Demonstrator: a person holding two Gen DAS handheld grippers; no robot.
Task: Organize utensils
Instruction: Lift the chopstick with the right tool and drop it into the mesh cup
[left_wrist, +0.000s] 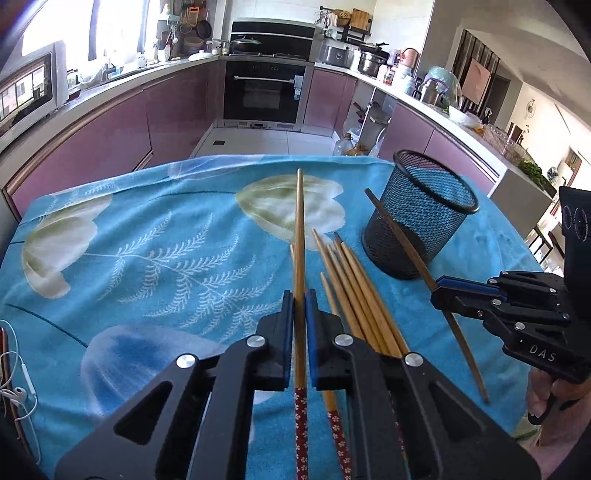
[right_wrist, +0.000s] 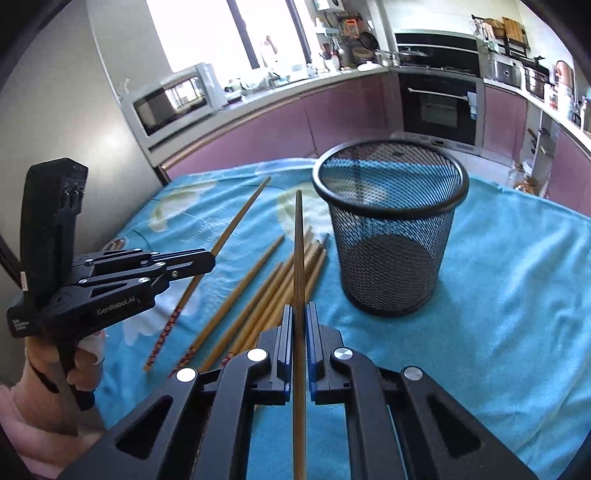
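Pick-up step: my left gripper (left_wrist: 300, 306) is clenched on one chopstick (left_wrist: 300, 229); my right gripper (right_wrist: 300, 317) grasps a darker chopstick (right_wrist: 299, 251). Remaining chopsticks (left_wrist: 354, 288) lie on the bench cloth (left_wrist: 147, 236) beside the mesh holder (right_wrist: 391, 236). Next, I judge: tip each into its mouth.

A table carries everything, covered by a blue cloth (left_wrist: 155, 236) printed with pale flowers and white fern leaves. The cloth hangs over the far edge.

On the cloth, to the right and toward the far side, stands a black wire-mesh cup (left_wrist: 419, 218), upright, its round mouth open. Just left of it and nearer lies a loose bunch of wooden chopsticks (left_wrist: 351, 280), side by side, thin tips pointing far, patterned red ends near. Some overlap one another.

At the left edge of the table lie white earphones (left_wrist: 18, 391) with their cord looped.
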